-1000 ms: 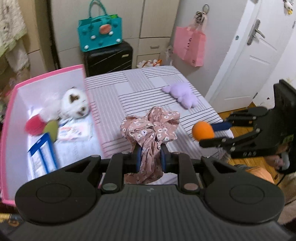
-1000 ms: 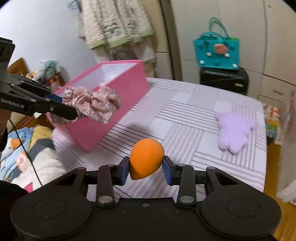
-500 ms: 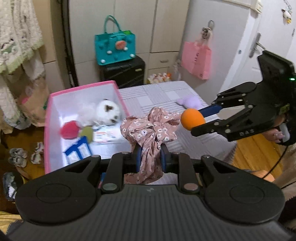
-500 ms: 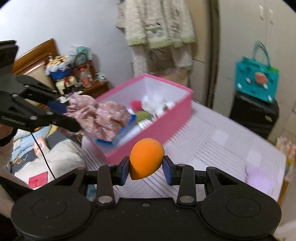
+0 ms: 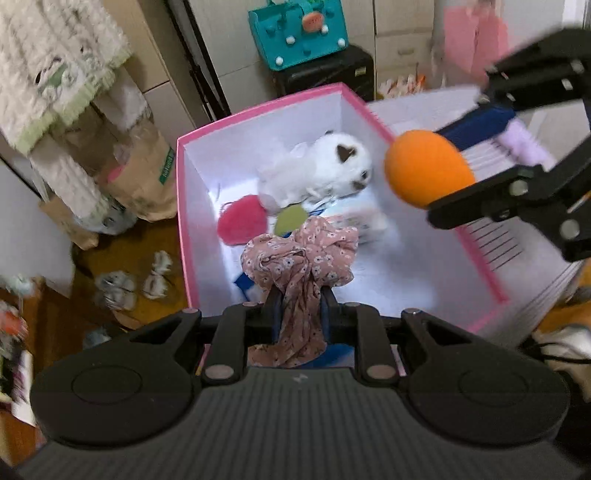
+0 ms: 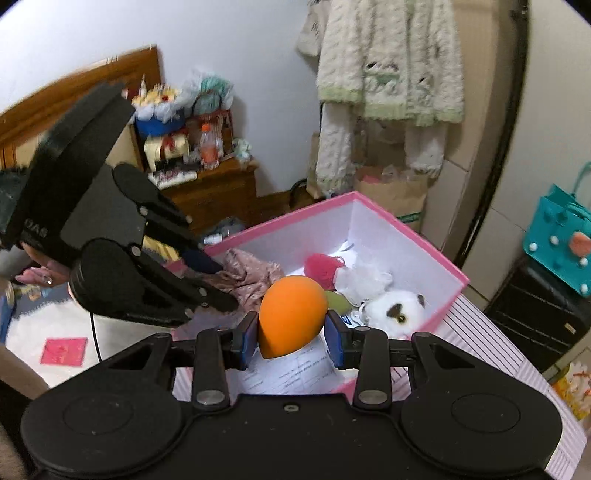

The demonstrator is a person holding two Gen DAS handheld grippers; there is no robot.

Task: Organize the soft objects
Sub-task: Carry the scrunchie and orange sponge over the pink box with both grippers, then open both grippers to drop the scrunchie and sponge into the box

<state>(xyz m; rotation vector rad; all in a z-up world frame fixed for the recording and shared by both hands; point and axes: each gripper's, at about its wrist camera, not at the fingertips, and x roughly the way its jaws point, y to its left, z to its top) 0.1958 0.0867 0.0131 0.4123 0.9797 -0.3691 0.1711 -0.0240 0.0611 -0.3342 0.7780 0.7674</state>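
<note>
My left gripper (image 5: pixel 297 306) is shut on a pink floral cloth (image 5: pixel 299 258) and holds it over the near end of the pink box (image 5: pixel 258 107). My right gripper (image 6: pixel 291 338) is shut on an orange egg-shaped sponge (image 6: pixel 291 317), held above the box's right side; it also shows in the left wrist view (image 5: pixel 426 168). Inside the box lie a white plush (image 5: pixel 332 162), a red puff (image 5: pixel 242 219), a green sponge (image 5: pixel 291 218) and papers. A purple plush (image 5: pixel 524 144) lies on the striped table behind the right gripper.
The pink box (image 6: pixel 406 236) stands on a striped table (image 6: pixel 491 332). A teal bag (image 5: pixel 299 33) sits on a black case (image 5: pixel 325 74) behind. A paper bag (image 5: pixel 144 173) and slippers (image 5: pixel 129 280) are on the floor to the left. A wooden nightstand (image 6: pixel 214 188) is beyond.
Both grippers have moved left over the pink box, carrying the floral cloth and the orange sponge. Both stay shut.
</note>
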